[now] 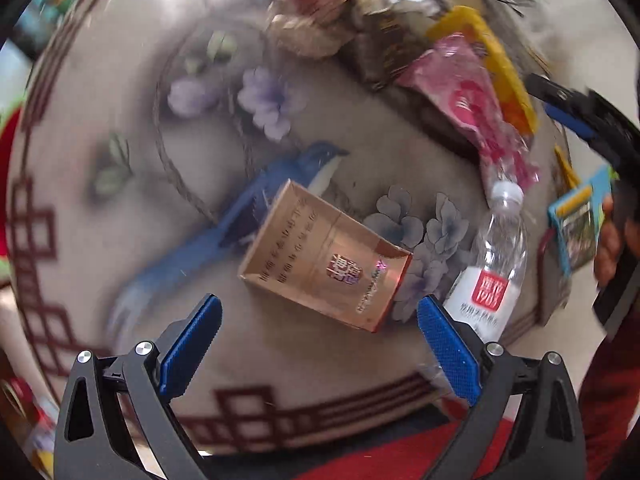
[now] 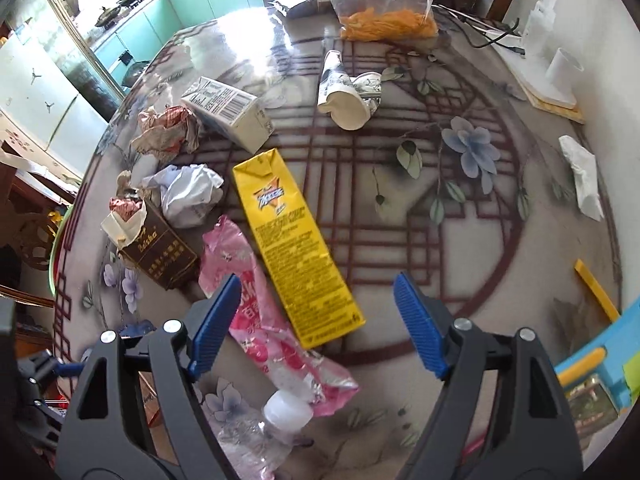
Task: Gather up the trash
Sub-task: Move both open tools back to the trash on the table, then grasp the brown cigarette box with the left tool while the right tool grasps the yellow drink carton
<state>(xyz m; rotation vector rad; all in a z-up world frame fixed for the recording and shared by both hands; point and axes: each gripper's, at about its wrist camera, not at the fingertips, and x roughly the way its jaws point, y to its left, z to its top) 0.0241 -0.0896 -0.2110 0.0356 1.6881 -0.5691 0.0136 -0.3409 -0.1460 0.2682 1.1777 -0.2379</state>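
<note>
Maybe the biggest worry is the left claw (image 1: 318, 320) bumping the clear bottle (image 1: 494, 264), which is lying right beside its right finger (image 1: 446, 350). A round bottle is likely to be rolling away across the shiny tabletop (image 1: 100, 128). The gold box (image 1: 326, 256) is lying flat just ahead of this claw, so the fingers may be sliding over its smooth top instead of grabbing its sides. Both fingers are spread wide apart, holding nothing, and the claw is tilting down over the box.

The right claw (image 2: 318, 310) is also wide open and empty, hanging low over the tabletop. A pink wrapper (image 2: 256, 320) and a yellow carton (image 2: 292, 252) are lying between its fingers, so it may be pinching both together. Farther ahead are crumpled paper (image 2: 192, 194), a white carton (image 2: 230, 114) and a squashed cup (image 2: 348, 94).
</note>
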